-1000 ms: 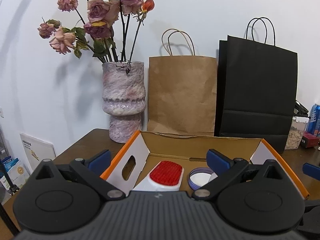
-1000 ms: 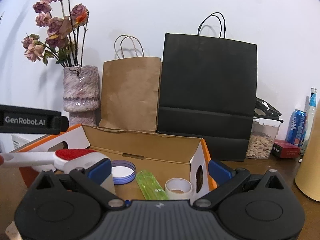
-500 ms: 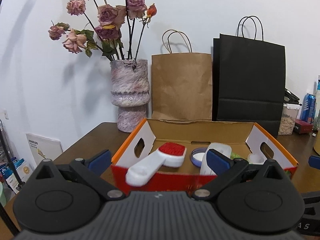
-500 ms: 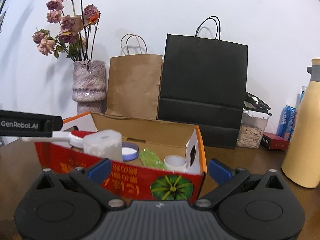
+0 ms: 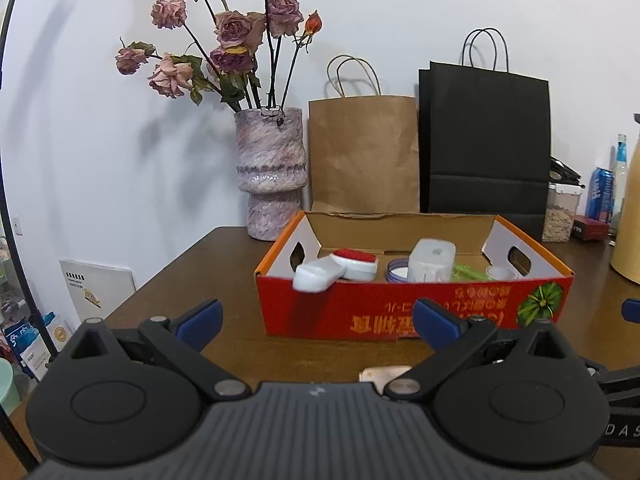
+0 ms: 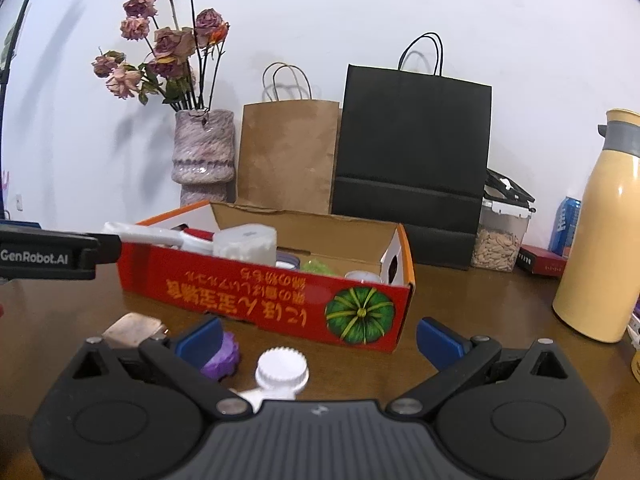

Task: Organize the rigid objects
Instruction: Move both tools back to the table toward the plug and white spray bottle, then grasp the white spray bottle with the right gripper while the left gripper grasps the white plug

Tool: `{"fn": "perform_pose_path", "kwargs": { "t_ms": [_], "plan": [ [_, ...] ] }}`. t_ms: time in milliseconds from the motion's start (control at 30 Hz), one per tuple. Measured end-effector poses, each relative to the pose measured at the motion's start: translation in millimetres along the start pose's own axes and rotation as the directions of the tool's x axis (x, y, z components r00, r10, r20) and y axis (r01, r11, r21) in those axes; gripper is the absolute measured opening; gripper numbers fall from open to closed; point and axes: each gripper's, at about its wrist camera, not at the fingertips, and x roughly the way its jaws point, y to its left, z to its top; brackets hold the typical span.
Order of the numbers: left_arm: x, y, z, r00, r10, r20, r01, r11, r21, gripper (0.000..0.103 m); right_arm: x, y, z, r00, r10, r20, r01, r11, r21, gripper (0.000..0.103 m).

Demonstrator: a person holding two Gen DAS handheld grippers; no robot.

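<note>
A red cardboard box sits on the brown table, holding a white brush with a red pad, a white block, a purple-rimmed lid, a green item and a tape roll. The brush handle hangs over the front wall. My left gripper is open and empty, short of the box. My right gripper is open too. Near it lie a white toothed cap, a purple piece and a tan block.
A vase of dried roses, a brown paper bag and a black paper bag stand behind the box. A jar of seeds, a blue can and a yellow flask are at the right.
Both grippers have drawn back from the box toward me. The box front and the small items before it now show. The brush stays in the box.
</note>
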Motion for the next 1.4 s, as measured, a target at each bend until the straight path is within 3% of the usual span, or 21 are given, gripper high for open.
{"fn": "perform_pose_path", "kwargs": {
  "t_ms": [333,667,900,1400],
  "plan": [
    [-17.4,24.7,-18.1,0.998,-0.016,-0.059,0.015,1.000,-0.016,0.103,-18.8,16.6,-16.9,0.997,0.031,-0.073,-0.031,0.999,-0.006,0.103],
    [-20.2,32.7,-18.2,0.997,-0.025,-0.079,0.023,0.999,-0.025,0.103,-11.1,40.2,-21.6,0.984,0.085,-0.155,-0.094,0.994,-0.055,0.103],
    [-19.7,33.7,-19.2,0.996,-0.029,-0.088,0.028,1.000,-0.012,0.103,8.4,37.3,-18.4,0.971,0.111,-0.212,-0.132,0.987,-0.088,0.103],
    [-3.1,35.3,-26.5,0.982,-0.033,-0.186,0.032,0.999,-0.009,0.103,36.5,17.7,-9.7,0.935,0.257,-0.246,-0.286,0.954,-0.091,0.103]
  ]
}}
